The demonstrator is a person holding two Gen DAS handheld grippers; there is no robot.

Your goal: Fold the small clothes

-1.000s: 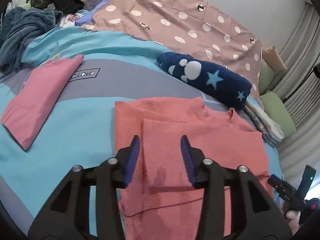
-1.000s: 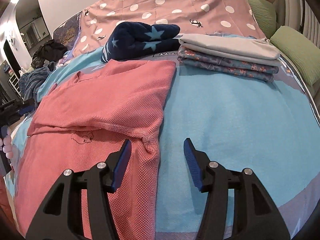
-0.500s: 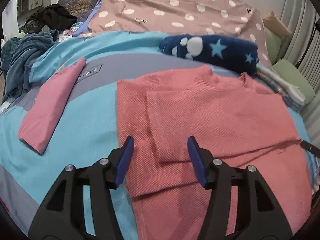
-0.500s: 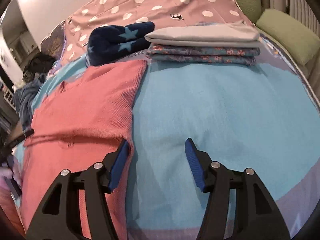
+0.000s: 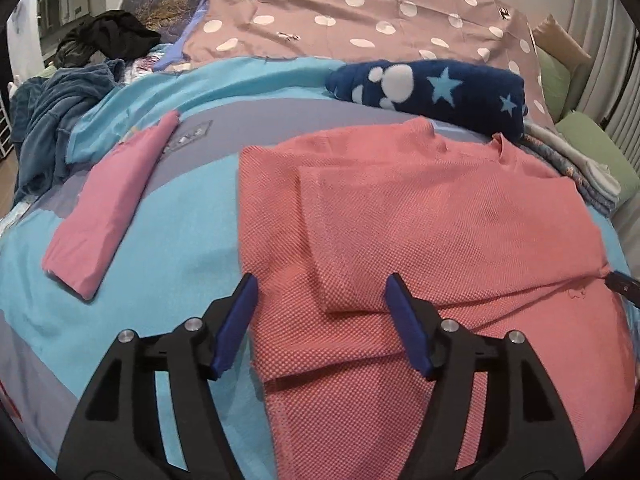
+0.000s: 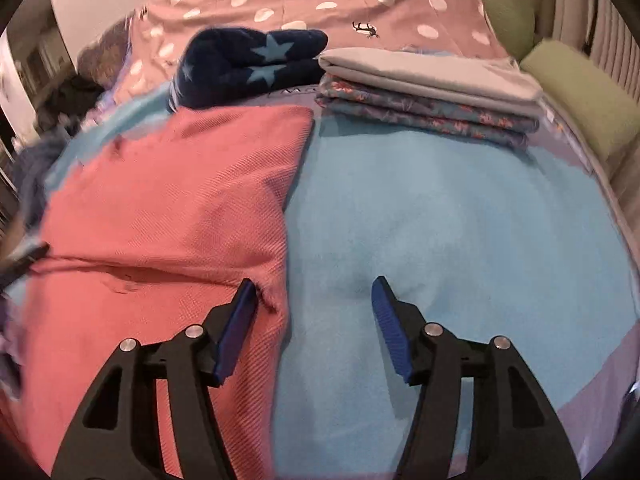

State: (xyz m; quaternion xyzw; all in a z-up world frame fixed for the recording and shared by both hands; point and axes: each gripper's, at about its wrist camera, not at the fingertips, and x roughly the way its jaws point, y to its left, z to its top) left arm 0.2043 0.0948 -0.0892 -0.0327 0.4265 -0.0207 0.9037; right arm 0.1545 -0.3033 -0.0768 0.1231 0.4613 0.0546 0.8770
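Coral waffle-knit shirt (image 5: 420, 216), sleeves folded in, flat on blue bedspread (image 5: 168, 248).

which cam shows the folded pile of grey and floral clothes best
The right wrist view: the folded stack lies in full view, its grey top piece and floral layers distinct. The left wrist view catches only its end past the coral shirt.

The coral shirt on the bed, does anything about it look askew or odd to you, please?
Nothing looks damaged. The coral shirt lies flat with both sleeves folded in, though a small ripple bunches its right edge beside the open right gripper.
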